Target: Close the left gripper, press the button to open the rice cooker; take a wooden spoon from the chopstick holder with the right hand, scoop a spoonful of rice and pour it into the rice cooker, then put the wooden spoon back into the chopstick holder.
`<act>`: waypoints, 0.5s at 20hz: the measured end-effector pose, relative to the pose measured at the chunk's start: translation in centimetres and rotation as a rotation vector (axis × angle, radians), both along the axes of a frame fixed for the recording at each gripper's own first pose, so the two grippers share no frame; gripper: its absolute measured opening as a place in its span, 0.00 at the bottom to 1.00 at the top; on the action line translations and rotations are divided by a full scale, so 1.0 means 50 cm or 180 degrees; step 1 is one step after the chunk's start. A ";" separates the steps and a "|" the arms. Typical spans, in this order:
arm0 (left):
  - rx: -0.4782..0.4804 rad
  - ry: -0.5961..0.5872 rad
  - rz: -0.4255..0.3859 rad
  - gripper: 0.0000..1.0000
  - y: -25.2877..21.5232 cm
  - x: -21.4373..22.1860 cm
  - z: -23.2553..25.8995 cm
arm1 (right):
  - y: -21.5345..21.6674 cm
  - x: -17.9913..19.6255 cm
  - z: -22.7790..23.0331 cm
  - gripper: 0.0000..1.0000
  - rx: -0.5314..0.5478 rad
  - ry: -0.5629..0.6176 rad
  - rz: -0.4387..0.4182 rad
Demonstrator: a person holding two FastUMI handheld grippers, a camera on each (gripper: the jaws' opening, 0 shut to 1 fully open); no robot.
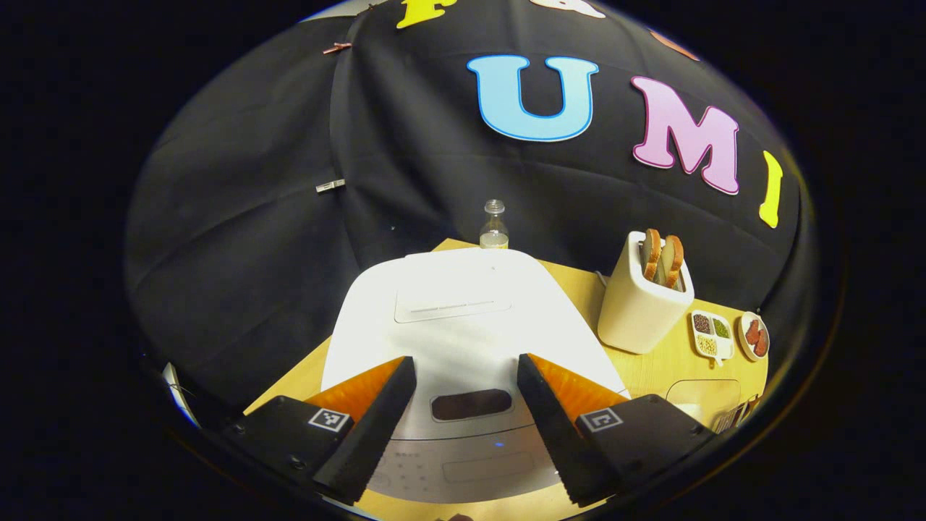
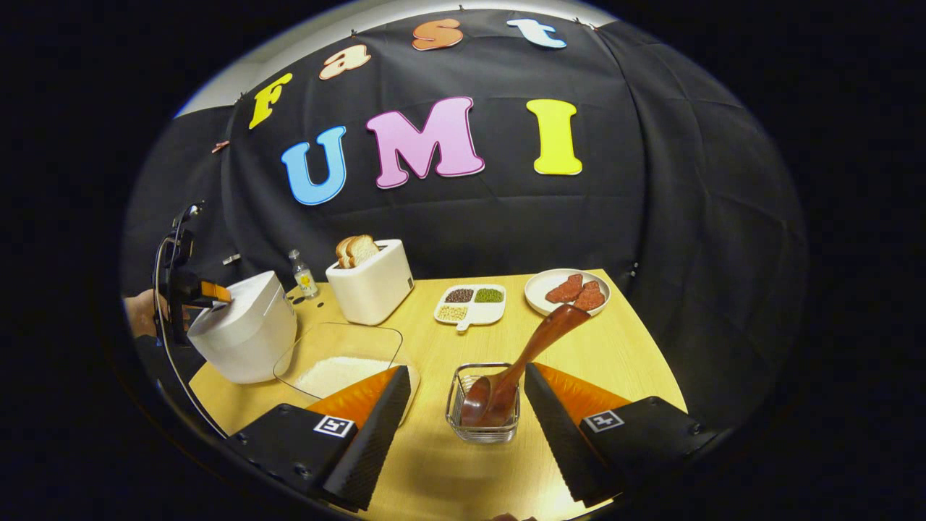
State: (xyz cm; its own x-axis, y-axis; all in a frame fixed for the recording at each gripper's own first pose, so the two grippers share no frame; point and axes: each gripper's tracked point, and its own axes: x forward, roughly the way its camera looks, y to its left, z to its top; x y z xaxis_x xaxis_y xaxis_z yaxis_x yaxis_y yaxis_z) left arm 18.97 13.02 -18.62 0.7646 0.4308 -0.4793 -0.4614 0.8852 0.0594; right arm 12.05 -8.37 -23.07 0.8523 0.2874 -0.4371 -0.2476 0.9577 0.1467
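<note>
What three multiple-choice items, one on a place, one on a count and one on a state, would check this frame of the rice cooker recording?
1. Where is the wooden spoon?
A. In the wire chopstick holder
B. In the glass dish of rice
C. On the plate

2. How many bread slices stand in the toaster?
A. One
B. Two
C. Four

3. What is the state of the rice cooker lid?
A. Open
B. Removed
C. Shut

Answers:
1 A: in the right gripper view the spoon's bowl sits inside the holder, its handle leaning out, ahead of the open right gripper.
2 B: the left gripper view shows two slices sticking out of the slots.
3 C: the lid lies flat on the cooker, with the left gripper open above the front panel.
</note>
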 end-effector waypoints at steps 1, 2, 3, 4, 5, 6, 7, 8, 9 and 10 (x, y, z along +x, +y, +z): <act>0.0019 -0.0006 0.0017 1.00 -0.001 0.001 -0.003 | -0.006 -0.001 -0.005 0.99 -0.0036 0.0024 0.0021; 0.0039 -0.0010 0.0022 1.00 -0.001 0.001 -0.002 | -0.007 -0.005 -0.004 0.99 -0.0061 0.0029 0.0049; 0.0044 -0.0040 0.0020 1.00 -0.003 0.003 0.000 | -0.008 -0.011 0.005 0.99 -0.0079 0.0001 0.0071; 0.0054 -0.0087 0.0008 1.00 -0.004 0.007 0.004 | -0.011 -0.014 0.018 0.99 -0.0105 -0.0047 0.0068; 0.0079 -0.0091 -0.0042 1.00 -0.007 0.005 0.005 | -0.013 -0.021 0.037 0.99 -0.0123 -0.0123 0.0051; 0.0107 -0.0101 -0.0064 1.00 -0.016 -0.006 0.008 | -0.014 -0.027 0.057 0.99 -0.0141 -0.0218 0.0012; 0.0127 -0.0214 -0.0073 0.99 -0.025 -0.020 0.028 | -0.019 -0.032 0.079 0.99 -0.0175 -0.0304 -0.0050; 0.0132 -0.0400 -0.0138 0.96 -0.045 -0.028 0.057 | -0.018 -0.043 0.098 0.99 -0.0198 -0.0365 -0.0106; 0.0161 -0.0593 -0.0211 0.96 -0.066 -0.050 0.095 | -0.015 -0.052 0.117 0.99 -0.0204 -0.0421 -0.0147; 0.0228 -0.0737 -0.0294 0.95 -0.084 -0.077 0.131 | -0.007 -0.060 0.137 0.99 -0.0207 -0.0468 -0.0174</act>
State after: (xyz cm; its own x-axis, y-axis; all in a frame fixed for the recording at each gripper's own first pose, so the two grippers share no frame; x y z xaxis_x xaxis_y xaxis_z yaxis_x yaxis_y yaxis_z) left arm 15.14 8.82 -12.05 0.8881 0.3807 -0.2576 -0.3876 0.9215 0.0256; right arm 9.04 -8.71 -16.20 0.9220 0.2140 -0.3227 -0.2092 0.9766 0.0500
